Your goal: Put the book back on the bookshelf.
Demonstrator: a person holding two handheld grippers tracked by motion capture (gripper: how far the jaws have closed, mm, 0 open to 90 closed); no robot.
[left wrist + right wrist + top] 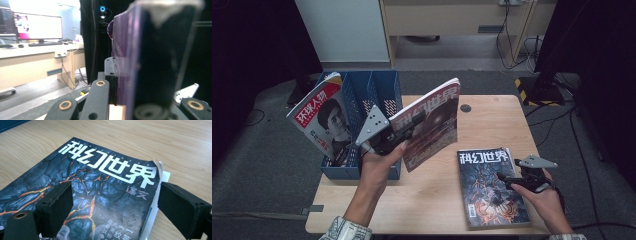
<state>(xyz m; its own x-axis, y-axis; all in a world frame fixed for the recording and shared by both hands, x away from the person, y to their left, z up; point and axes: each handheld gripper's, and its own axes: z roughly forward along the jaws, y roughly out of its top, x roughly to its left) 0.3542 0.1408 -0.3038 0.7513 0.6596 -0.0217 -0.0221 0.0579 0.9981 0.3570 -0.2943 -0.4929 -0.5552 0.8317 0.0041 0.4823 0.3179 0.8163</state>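
Magazine (432, 125) clamped upright in my left hand-held gripper (399, 137), ready for the blue file rack (384, 90). My right hand-held gripper (507, 181) hovers with jaws wide over the second magazine (484, 195), flat on the tabletop (427, 200).

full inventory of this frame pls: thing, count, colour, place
magazine held up: 1, red and dark cover, above the table middle, clamped in the left hand-held gripper
magazine lying flat: 1, dark blue-black with orange cracks, table right, under the right hand-held gripper
magazine in rack: 1, red and white cover, leaning in the rack's left compartment
file rack: 1, blue, table's left edge
table: 1, light wood
cables: several, black, floor at right
left hand-held gripper: 1, black with grey plate, shut on the raised magazine
right hand-held gripper: 1, black with grey plate, open over the flat magazine
hands: 2, one on each gripper
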